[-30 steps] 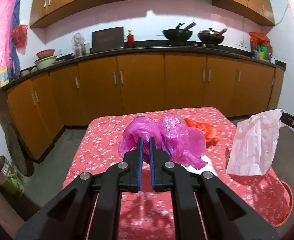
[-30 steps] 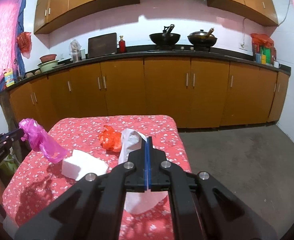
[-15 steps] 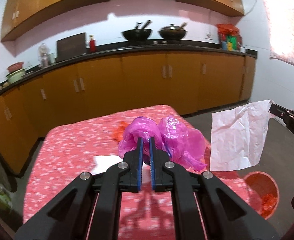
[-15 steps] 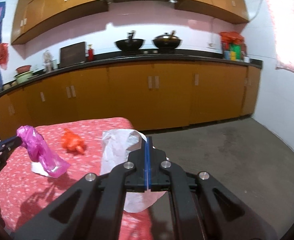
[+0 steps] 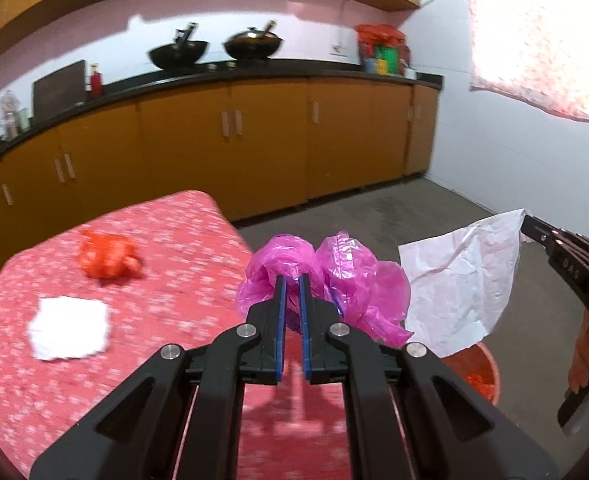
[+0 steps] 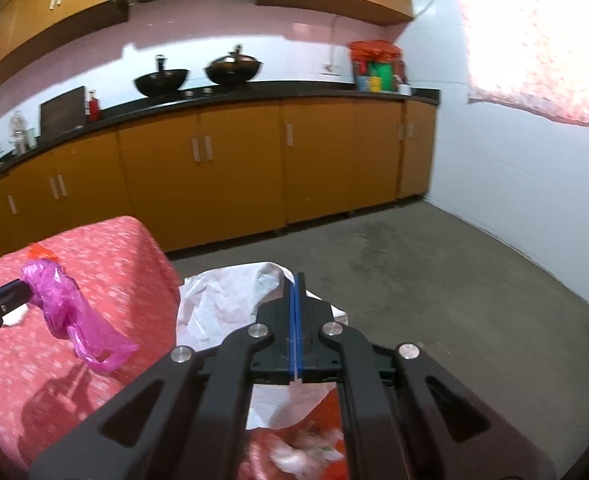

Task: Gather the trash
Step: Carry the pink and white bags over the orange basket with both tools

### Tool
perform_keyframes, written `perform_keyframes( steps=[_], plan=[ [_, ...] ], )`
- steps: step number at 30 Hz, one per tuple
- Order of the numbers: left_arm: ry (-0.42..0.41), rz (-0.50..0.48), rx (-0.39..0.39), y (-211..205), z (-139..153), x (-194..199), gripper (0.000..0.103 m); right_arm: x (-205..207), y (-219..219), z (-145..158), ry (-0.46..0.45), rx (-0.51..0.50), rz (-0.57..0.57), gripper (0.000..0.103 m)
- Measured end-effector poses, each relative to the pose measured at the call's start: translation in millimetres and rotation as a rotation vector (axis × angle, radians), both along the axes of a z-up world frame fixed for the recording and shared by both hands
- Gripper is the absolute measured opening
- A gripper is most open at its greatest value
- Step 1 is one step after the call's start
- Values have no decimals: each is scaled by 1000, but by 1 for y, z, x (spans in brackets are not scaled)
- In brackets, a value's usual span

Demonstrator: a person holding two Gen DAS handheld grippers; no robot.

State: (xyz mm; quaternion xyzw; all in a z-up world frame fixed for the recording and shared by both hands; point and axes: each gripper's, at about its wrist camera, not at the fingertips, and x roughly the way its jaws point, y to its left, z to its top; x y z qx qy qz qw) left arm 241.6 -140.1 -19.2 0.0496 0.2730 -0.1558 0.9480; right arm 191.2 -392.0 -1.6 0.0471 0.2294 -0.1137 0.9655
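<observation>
While its blue-padded jaws stand nearly closed, the left gripper (image 5: 290, 280) pinches a crumpled magenta plastic bag (image 5: 334, 280), which bulges to both sides of the fingertips and hangs in the air above the near right edge of the tabletop (image 5: 182, 240). In the right wrist view this same bag (image 6: 60, 304) dangles from the left gripper (image 6: 18, 290) at the far left, a loose loop of it trailing downward over the red cloth.

The right gripper (image 6: 296, 280) has its jaws pressed fully together on a sheet of crumpled white paper (image 6: 222, 300), which spreads to the left of and below the fingers. From the left wrist view the white paper (image 5: 462, 288) hangs by its upper right corner from the right gripper (image 5: 528, 222), and a hand (image 5: 586, 344) shows at the right edge behind it. Just below the paper sits a red bin (image 5: 478, 372) on the floor, to the right of the tabletop; its contents are blurred in both views.

Farther out, on the red flowered cloth of the tabletop, a wad of orange plastic (image 5: 106, 258) lies toward the far side and a folded white tissue (image 5: 70, 326) lies nearer and to the left, the two well apart. Beyond the tabletop a row of orange cabinets (image 5: 254, 152) runs under a dark counter with two black woks (image 5: 214, 50).
</observation>
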Motion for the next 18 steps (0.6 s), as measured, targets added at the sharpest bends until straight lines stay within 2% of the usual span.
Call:
perform_keyframes(
  steps=[9, 18],
  plan=[
    [67, -106, 17, -71, -34, -14, 6, -24, -49, -43, 67, 21, -98, 2],
    [142, -177, 70, -124, -74, -23, 6, -31, -76, -88, 144, 49, -134, 2]
  ],
)
